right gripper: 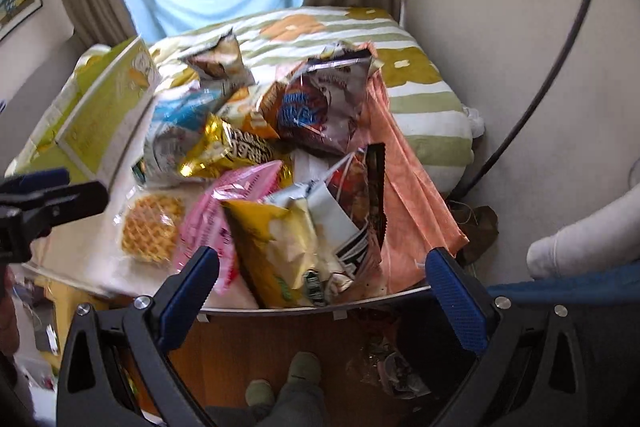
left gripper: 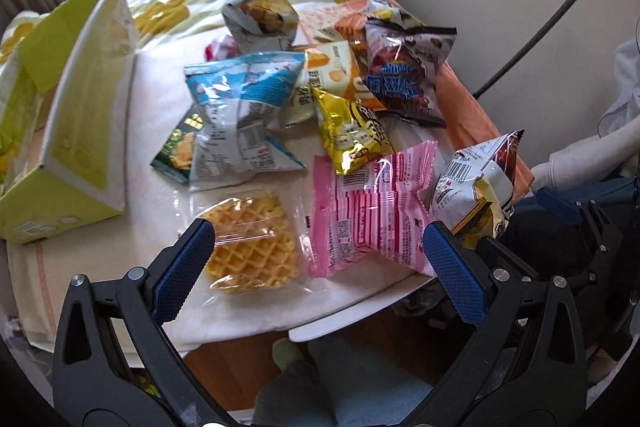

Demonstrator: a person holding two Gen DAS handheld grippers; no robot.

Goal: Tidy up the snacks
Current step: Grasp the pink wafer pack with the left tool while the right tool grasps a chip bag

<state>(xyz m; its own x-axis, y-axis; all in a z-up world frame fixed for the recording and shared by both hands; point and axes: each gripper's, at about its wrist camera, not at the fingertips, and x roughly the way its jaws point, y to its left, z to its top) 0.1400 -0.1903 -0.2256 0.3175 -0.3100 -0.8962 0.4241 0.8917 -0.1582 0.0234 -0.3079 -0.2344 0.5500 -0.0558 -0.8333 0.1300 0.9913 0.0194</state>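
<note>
Both grippers hang above the near edge of the table [left gripper: 248, 311], and both are empty.

**Left gripper** [left gripper: 320, 263]: jaws spread wide, nothing between them. The waffle packet [left gripper: 252, 247] lies flat on the table just beyond the left finger, and the pink packet [left gripper: 368, 211] lies just beyond the gap, toward the right finger. Both are near and directly ahead of this gripper.

**Right gripper** [right gripper: 322, 283]: jaws spread wide, nothing between them. The yellow bag [right gripper: 280, 251] sits at the near table edge, directly ahead of the gap. Its long axis runs roughly near to far, along the line of the fingers, so the jaws would close across its narrow width.

**Snack pile:** the remaining packets, including the gold bag [left gripper: 352, 131] and the blue bag [left gripper: 244, 107], lie heaped farther in, at the table's centre.

**Box** [left gripper: 80, 131]: green, open-topped, standing at the left side of the table, left of the pile. It is the likely container.

**Judgement:** the left gripper is nearer both the box and the waffle packet. The yellow bag falls to the right gripper.
</note>
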